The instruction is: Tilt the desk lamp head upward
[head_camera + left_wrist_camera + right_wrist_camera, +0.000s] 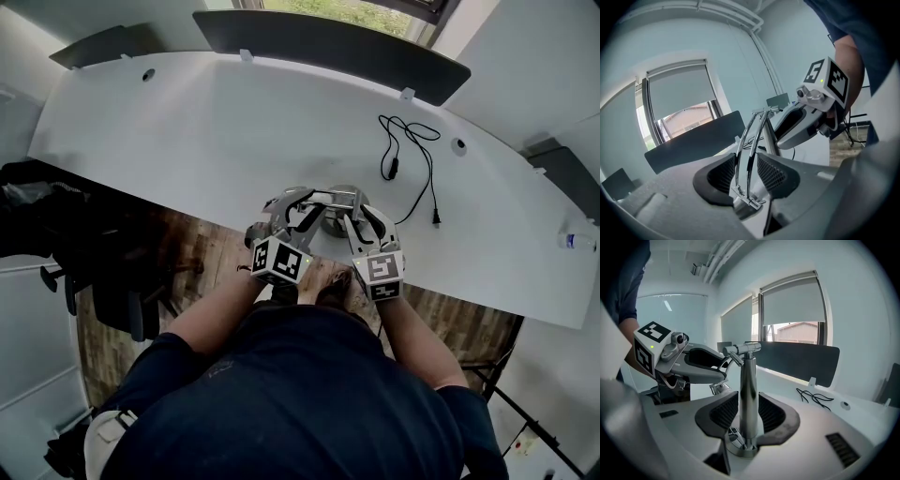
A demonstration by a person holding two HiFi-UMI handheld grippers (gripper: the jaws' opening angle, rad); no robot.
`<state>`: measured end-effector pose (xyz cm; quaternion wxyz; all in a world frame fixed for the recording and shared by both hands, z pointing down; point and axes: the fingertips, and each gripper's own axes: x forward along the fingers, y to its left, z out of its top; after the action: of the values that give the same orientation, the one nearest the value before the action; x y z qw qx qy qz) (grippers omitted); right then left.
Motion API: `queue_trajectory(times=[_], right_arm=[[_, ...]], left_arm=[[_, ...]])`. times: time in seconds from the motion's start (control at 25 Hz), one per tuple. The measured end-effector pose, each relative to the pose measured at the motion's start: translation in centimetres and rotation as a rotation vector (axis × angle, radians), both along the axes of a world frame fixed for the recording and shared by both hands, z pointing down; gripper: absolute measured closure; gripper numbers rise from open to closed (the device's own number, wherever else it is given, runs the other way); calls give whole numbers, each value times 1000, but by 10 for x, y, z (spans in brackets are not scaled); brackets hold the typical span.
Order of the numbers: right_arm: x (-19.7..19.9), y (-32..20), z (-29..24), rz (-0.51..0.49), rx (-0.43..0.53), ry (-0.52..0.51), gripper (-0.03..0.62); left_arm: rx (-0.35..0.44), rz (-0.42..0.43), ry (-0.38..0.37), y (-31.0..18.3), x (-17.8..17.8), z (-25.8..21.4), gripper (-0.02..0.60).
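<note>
- The white desk (216, 131) fills the upper half of the head view, curving from the left edge down to the right.
- The person (300, 394) in a dark shirt takes up the bottom of that view, both forearms reaching up to the desk's near edge.
- A dark screen (328, 42) runs along the far edge of the desk, top centre.
- A dark chair (131, 291) sits at the left, over the wood floor (202, 253).
- Left gripper (747, 174): in its own view the ribbed pads are drawn in narrow, pressing from both sides on the lamp's two thin chrome rods (744, 150). That's a grip on the lamp arm, low down near its bottom hinge.
- Right gripper (749, 411): pads closed in on the upright chrome post (749, 380), one each side, just above the round base.
- So the lamp (330, 208) stands at the desk's near edge, centre of the head view, caught between the two grippers, which sit side by side and nearly touching.
- Post and rods meet at a joint at the top, centre of the right gripper view. The lamp head itself I can't pick out in any view.
- A black cable (408, 159) lies loose on the desk, up and right of the lamp, apart from it.
- A small bottle (577, 239) lies at the far right edge of the desk.
</note>
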<state>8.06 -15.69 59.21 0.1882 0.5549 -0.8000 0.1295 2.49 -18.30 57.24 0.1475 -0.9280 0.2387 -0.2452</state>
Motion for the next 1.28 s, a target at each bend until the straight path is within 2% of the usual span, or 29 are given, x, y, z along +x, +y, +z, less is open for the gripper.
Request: queue_trajectory(times=[0.36,0.52,0.68,0.88,0.92,1.0,1.16,1.28], right_arm=[[-6,-21,13,-24,10,42,450],[-6,-24,11,-27,4,74,447],[-10,-23,13,-38,-9,40,445],[-11,-26,17,-57,18,64,441],[-11,-26,17,-57,16,56,439],[-13,-26,17,-64,1,50,439],[-14,-26,23,-84,-26,108,439],[-15,-26,23,-75,-51,95,439]], left_arm=[[67,-13,5,-12,5,1,446],[52,-32,11,-14,5,1,445],[37,-43,-8,-15,5,11,445],[57,-56,-32,-24,5,18,454],[62,-53,-43,-26,5,19,479],[73,-38,-85,-27,6,21,483],[87,-54,-177,-36,1,19,494],[90,-44,-218,-38,-1,16,492]])
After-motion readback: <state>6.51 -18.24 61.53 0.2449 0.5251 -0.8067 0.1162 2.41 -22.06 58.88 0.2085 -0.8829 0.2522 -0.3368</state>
